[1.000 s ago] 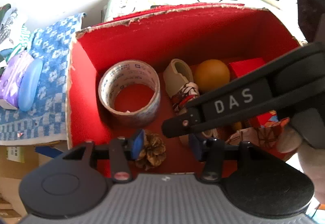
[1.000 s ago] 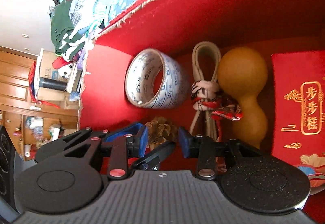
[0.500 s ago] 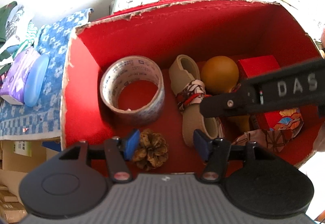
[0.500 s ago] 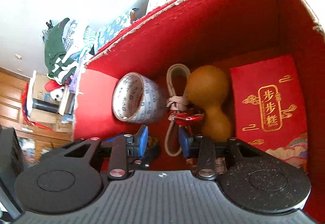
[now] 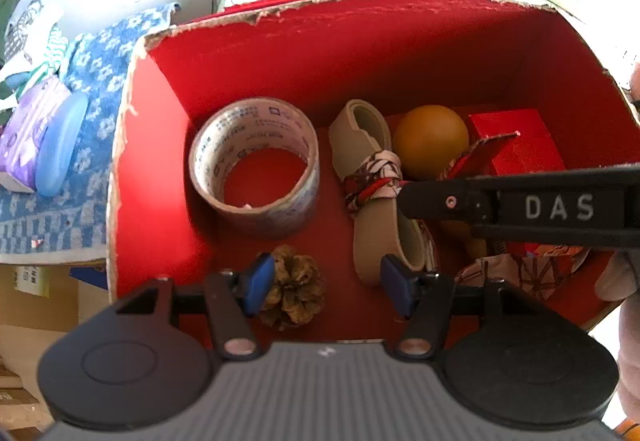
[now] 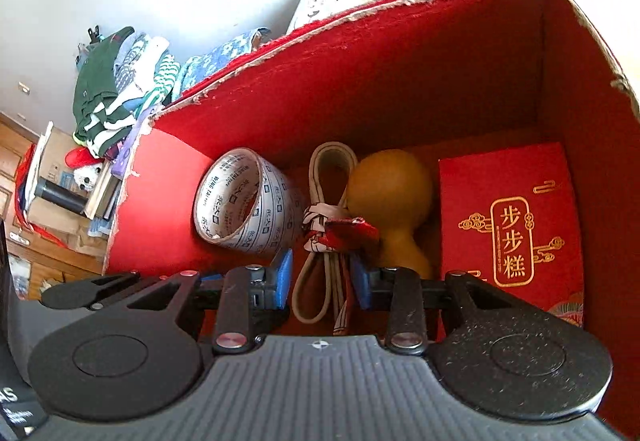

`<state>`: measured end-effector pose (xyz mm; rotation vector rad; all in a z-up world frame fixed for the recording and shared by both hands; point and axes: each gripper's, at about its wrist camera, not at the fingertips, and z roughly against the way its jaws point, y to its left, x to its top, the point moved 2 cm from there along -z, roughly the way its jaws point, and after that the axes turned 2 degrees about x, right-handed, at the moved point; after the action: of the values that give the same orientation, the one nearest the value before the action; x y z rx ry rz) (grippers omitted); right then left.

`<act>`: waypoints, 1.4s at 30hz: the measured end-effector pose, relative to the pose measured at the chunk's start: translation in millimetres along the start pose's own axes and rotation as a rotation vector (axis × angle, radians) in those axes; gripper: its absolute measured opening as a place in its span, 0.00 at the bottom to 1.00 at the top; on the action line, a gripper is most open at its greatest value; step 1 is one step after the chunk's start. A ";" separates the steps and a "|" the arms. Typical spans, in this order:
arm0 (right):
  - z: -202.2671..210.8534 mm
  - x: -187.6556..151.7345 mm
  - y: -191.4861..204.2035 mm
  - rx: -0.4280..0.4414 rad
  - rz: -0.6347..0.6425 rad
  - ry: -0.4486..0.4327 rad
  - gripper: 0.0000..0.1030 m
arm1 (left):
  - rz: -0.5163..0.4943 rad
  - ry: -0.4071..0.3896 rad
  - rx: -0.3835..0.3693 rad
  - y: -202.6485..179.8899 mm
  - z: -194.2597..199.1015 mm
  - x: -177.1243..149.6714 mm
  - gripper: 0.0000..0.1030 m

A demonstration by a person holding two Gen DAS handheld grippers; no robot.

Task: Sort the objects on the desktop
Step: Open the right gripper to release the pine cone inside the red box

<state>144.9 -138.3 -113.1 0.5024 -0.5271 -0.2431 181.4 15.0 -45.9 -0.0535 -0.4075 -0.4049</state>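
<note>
Inside the red box point(image 5: 160, 177), the left tool point(image 5: 326, 283) hangs open just above the pine cone point(image 5: 294, 291) near the tape roll point(image 5: 256, 165), while the right tool point(image 6: 322, 281) pinches the patterned cloth strip point(image 6: 344, 305) beside the gourd point(image 6: 390, 197).

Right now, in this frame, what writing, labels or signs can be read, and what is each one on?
"DAS": white letters on the right gripper's black finger, seen from the left wrist view.
"步步糕": gold characters in a gold frame on the red packet.
Tape roll: repeated small print and logos, too small to read reliably.
White letters on the black part at the right wrist view's lower left edge: cut off, unreadable.
</note>
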 end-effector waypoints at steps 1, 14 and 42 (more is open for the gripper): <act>-0.3 -0.5 1.8 -0.008 0.020 -0.005 0.35 | 0.002 0.000 -0.001 0.3 -0.4 0.2 0.62; -5.7 -1.7 8.3 -0.100 0.119 -0.047 0.35 | 0.018 -0.010 -0.019 0.1 -2.0 -1.8 0.64; -7.9 -4.0 11.7 -0.119 0.097 -0.072 0.35 | 0.079 -0.013 0.010 -2.4 -1.5 -2.1 0.66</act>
<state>146.8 -123.9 -114.7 0.3524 -0.6015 -0.1992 179.3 13.4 -48.2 -0.0626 -0.4183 -0.3251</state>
